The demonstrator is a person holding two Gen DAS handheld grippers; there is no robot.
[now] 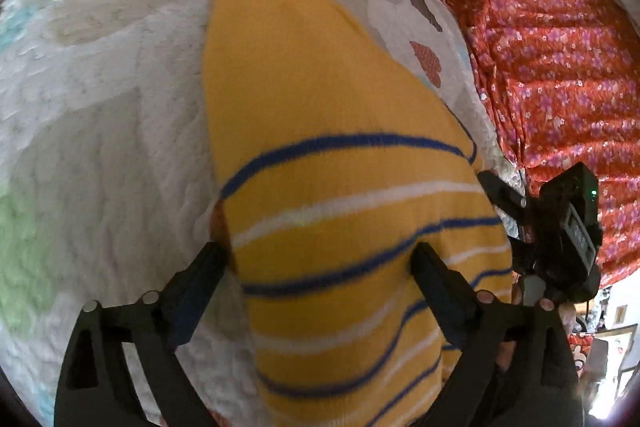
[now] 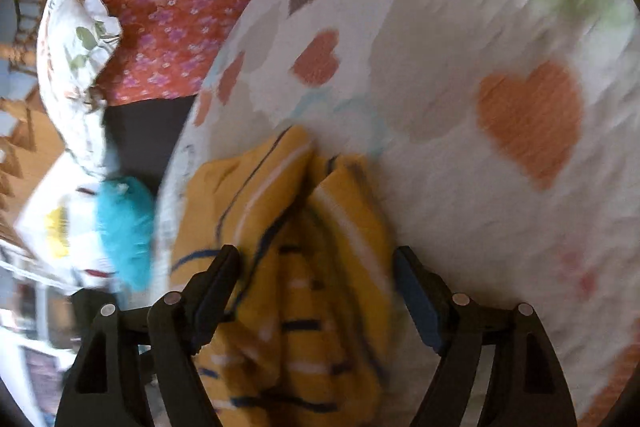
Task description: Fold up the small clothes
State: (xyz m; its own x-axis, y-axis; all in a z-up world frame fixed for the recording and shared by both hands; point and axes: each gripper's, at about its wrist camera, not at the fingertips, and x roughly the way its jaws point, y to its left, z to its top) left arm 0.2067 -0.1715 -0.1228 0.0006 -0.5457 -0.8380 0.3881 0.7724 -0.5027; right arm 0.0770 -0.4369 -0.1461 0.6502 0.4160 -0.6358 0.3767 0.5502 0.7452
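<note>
Just one yellow striped garment (image 1: 332,187) on one heart-print blanket (image 1: 104,107)

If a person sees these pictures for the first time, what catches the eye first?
The yellow striped garment fills the middle, lying on a white blanket with hearts. The open left gripper hangs over its striped end. Red flowered fabric lies at the right.

My left wrist view is fairly sharp and evenly lit by soft daylight, with a grey shadow on the blanket (image 1: 100,155) beside the yellow cloth (image 1: 320,131). My right wrist view is smeared by motion blur, worst toward the top right and the left edge. Both fisheye pictures bend strongly at the rims and darken at the corners.
</note>
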